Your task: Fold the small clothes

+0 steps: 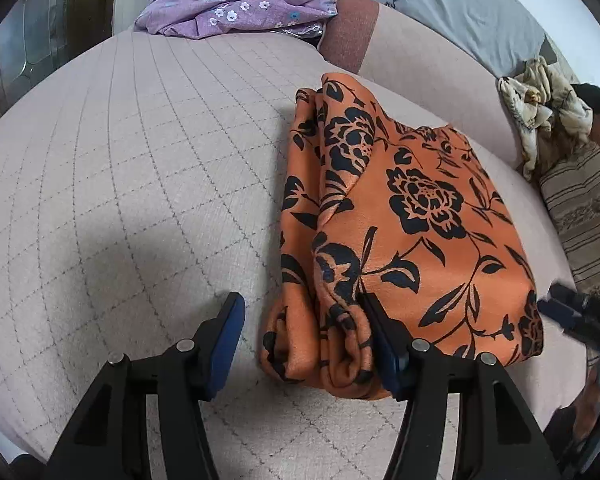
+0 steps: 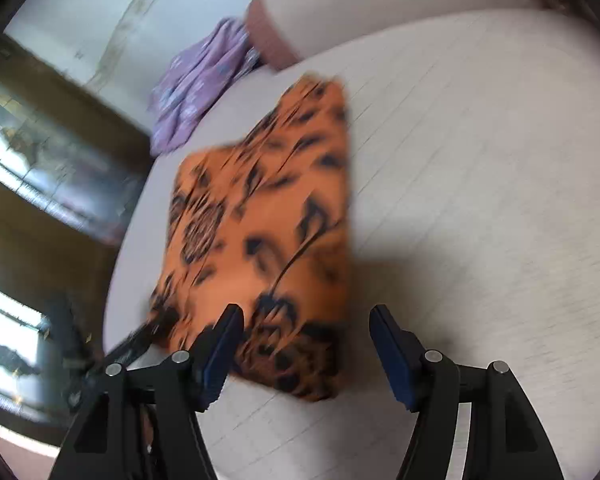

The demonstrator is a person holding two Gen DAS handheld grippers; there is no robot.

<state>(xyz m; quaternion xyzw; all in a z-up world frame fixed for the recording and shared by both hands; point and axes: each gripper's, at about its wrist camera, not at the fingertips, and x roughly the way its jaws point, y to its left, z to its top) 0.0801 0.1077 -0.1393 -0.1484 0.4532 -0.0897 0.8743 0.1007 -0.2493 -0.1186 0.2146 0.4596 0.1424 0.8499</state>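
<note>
Left wrist view puts my left gripper (image 1: 302, 334) nearest, jaws apart around the rolled near edge of the folded orange floral cloth (image 1: 420, 216), though I cannot tell whether the pads press it. My right gripper (image 2: 306, 334) is released over the cloth's near corner, holding nothing. Cloth lies on the quilted cushion (image 1: 120, 160), with a purple flowered garment (image 1: 232, 0) well beyond it
</note>
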